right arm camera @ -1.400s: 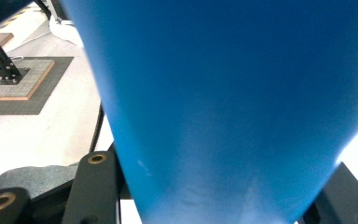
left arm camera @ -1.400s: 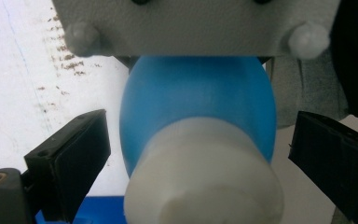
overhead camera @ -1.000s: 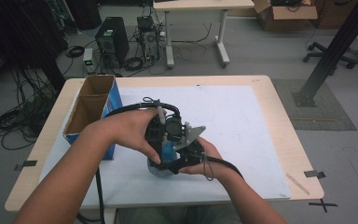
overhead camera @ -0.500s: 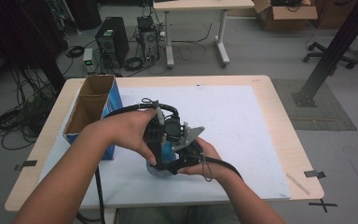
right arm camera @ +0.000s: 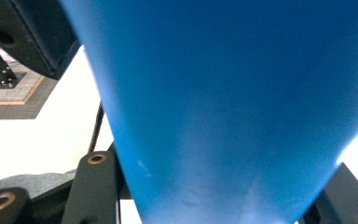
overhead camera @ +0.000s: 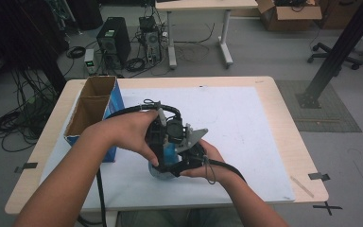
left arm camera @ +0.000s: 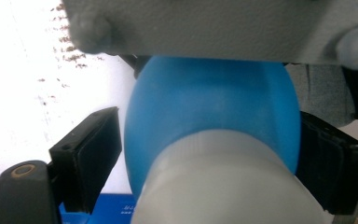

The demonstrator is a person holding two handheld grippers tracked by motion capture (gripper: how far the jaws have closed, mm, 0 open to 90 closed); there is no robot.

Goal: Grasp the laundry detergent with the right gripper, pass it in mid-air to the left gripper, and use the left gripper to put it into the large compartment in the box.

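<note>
Centrally, near the table's front edge, one smooth blue plastic bottle with a ribbed white cap sits between both tools. Left gripper: jaws spread beside it. Right gripper: grip cannot be determined. Farther left stands one two-compartment cardboard box.

Bare forearms, no sleeves or gloves. Two black hand-held grippers: left gripper and right gripper. Grey three-cornered plate with rounded screw heads on top. Thick black cable looping off one body, thinner black cable trailing along the right wrist. Black jaws with flat ribbed pads. Brass-ringed pivot holes in black linkage arms.
</note>
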